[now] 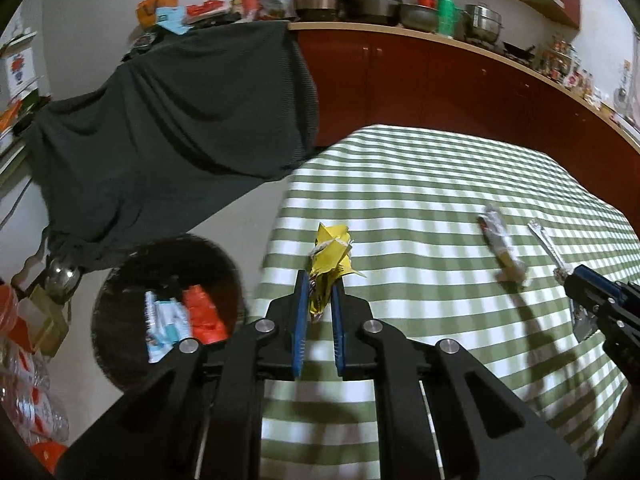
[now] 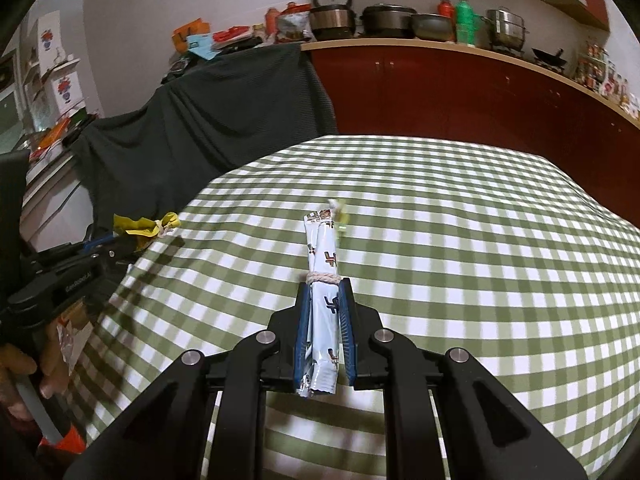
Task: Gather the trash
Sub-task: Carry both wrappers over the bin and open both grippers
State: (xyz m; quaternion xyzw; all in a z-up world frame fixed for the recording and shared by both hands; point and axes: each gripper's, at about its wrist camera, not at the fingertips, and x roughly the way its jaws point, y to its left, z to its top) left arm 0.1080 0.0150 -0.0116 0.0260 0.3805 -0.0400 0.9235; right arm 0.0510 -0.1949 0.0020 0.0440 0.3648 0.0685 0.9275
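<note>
1. A crumpled yellow foil wrapper [image 1: 331, 256] was pinched between the blue pads of the left hand-held gripper [image 1: 320, 282], above the left edge of the worktop.
2. A pale blue folded packet tied with string [image 2: 323, 280] was clamped in the right hand-held gripper [image 2: 325, 292].
3. A green-and-white checked cloth [image 1: 420, 184] covered the worktop.
4. A dark round bin [image 1: 168, 308] on the floor, left of the worktop, held a red wrapper [image 1: 204, 314] and a white wrapper [image 1: 164, 326].

We see a green-and-white checked tablecloth [image 2: 440, 240], a crumpled yellow wrapper [image 1: 330, 254], a pale blue printed packet [image 2: 325, 300] and dark red cabinets [image 2: 460, 88].
</note>
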